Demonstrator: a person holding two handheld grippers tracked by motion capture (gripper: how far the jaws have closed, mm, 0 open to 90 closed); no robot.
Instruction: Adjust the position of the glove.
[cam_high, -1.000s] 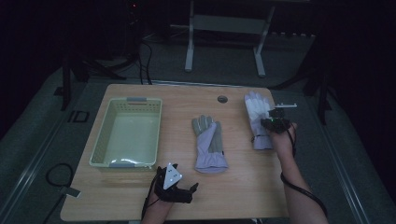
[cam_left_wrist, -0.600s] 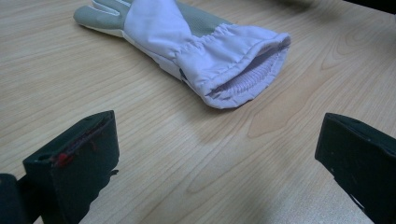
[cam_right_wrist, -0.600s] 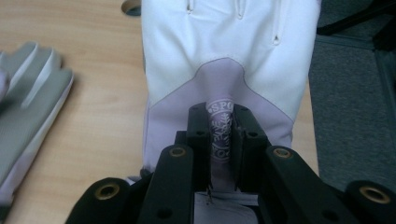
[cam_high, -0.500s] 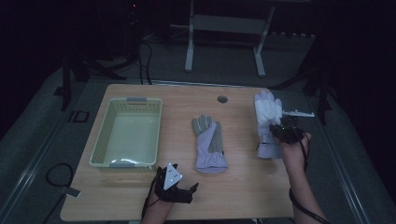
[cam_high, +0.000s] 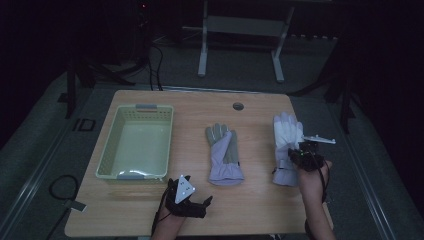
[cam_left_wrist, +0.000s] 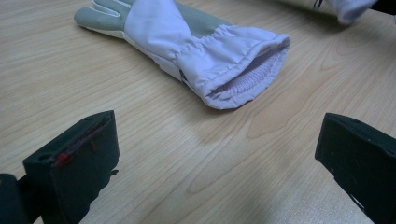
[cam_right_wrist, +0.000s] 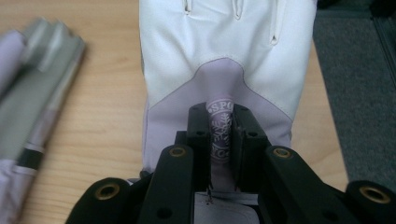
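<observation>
So the right hand-held gripper (cam_right_wrist: 219, 154) is pinched tight on a fold of the white glove (cam_high: 286, 145), right at the printed logo patch near the cuff. That glove lies flat near the right edge of the table (cam_high: 250, 215), fingers pointing away from the person. The left hand-held gripper (cam_high: 186, 200) sits low by the near edge, jaws wide apart with nothing between them, facing the cuff of the grey-palmed glove (cam_left_wrist: 187, 51) mid-table. A pale green basket (cam_high: 107, 155) sits off to the left.
</observation>
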